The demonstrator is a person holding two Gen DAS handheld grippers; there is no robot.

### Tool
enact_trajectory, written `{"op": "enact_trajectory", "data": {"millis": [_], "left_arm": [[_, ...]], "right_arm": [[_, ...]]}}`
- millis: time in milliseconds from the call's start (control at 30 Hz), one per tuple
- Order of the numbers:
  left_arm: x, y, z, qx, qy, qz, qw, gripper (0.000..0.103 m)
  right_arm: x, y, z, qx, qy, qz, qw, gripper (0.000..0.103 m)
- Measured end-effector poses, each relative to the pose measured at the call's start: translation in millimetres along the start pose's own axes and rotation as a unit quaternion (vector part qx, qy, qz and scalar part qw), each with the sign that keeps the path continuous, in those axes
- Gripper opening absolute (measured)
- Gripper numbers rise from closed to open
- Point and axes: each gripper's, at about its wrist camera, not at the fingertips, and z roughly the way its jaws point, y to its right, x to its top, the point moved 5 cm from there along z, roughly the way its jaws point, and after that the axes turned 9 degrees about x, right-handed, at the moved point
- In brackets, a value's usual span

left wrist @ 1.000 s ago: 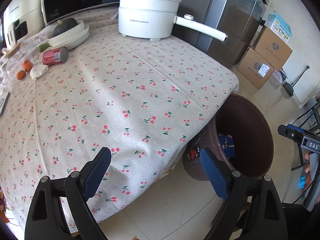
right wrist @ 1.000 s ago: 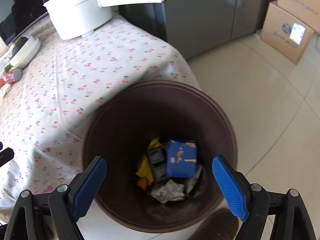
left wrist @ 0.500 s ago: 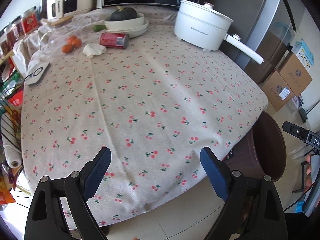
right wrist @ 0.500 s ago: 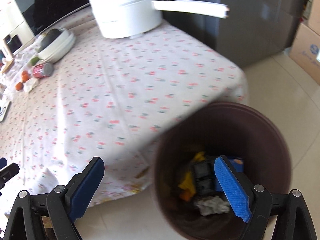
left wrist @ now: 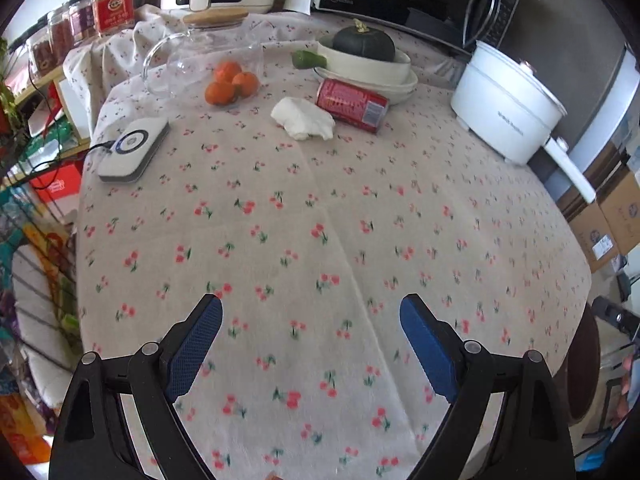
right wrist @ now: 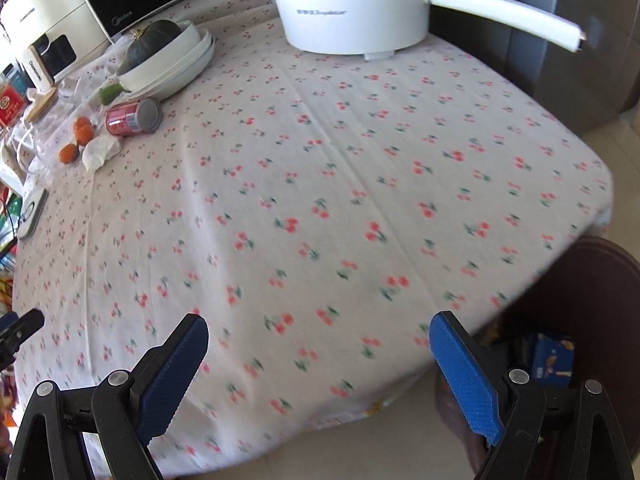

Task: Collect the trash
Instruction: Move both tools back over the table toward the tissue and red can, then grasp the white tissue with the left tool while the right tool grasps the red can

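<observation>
A red drink can (left wrist: pixel 352 105) lies on its side at the far part of the cherry-print table (left wrist: pixel 320 216), with a crumpled white tissue (left wrist: pixel 304 117) just in front of it. The right wrist view shows the same can (right wrist: pixel 134 117) and tissue (right wrist: pixel 98 152) far to the left. My left gripper (left wrist: pixel 311 328) hangs open over the table's near part, nothing between its fingers. My right gripper (right wrist: pixel 318 340) is open too, above the table's near right edge. The brown trash bin (right wrist: pixel 588 300) stands on the floor at the right, a blue packet (right wrist: pixel 552 356) inside.
A white electric pot (left wrist: pixel 508 112) with a long handle stands at the far right. White bowls holding a dark squash (left wrist: pixel 364 42), several oranges (left wrist: pixel 230 82), a glass jug (left wrist: pixel 188 64) and a white scale (left wrist: pixel 134 148) sit further back. Cardboard boxes (left wrist: pixel 608 216) line the floor.
Both grippers have swung left from the trash bin to over the table. The bin has slid to the right edge of both views; can and tissue look closer.
</observation>
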Motion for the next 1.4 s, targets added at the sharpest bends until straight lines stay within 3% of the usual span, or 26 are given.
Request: {"op": "enact_trajectory", "data": {"millis": [167, 400, 467, 567, 600, 633, 767, 833, 967, 1133, 1400], "left_arm": [[59, -1, 46, -0.006, 0.028, -0.034, 0.9990, 0.090], [119, 11, 107, 0.020, 0.053, -0.033, 0.9978, 0.073], [127, 10, 121, 0.017, 0.051, -0.041, 0.9977, 0.064], [134, 6, 131, 0.011, 0.057, -0.045, 0.9973, 0.036], [134, 5, 132, 0.001, 0.057, -0.037, 0.9977, 0.013], [133, 4, 133, -0.007, 0.051, -0.032, 0.9982, 0.010], [122, -9, 126, 0.011, 0.043, -0.019, 0.9988, 0.007], [118, -22, 117, 0.031, 0.037, -0.021, 0.9986, 0.007], [110, -50, 97, 0.064, 0.039, -0.020, 0.9970, 0.007], [93, -68, 86, 0.076, 0.047, -0.013, 0.9959, 0.007], [87, -79, 77, 0.091, 0.071, 0.002, 0.9933, 0.007]], "right_arm": [[34, -18, 28, -0.009, 0.009, -0.035, 0.999, 0.093], [65, -27, 67, -0.032, 0.012, -0.095, 0.995, 0.093], [72, -29, 76, -0.033, 0.013, -0.106, 0.994, 0.093], [81, -32, 85, -0.031, 0.020, -0.114, 0.993, 0.093], [84, -34, 88, -0.029, 0.022, -0.115, 0.993, 0.093], [86, -36, 91, -0.028, 0.023, -0.116, 0.993, 0.093], [97, -56, 108, -0.019, 0.024, -0.111, 0.993, 0.093], [103, -72, 117, -0.009, 0.023, -0.099, 0.995, 0.098], [119, -116, 140, 0.019, 0.027, -0.076, 0.997, 0.102], [143, -170, 177, 0.032, 0.030, -0.050, 0.998, 0.102], [174, -214, 224, -0.003, 0.068, -0.002, 0.998, 0.102]]}}
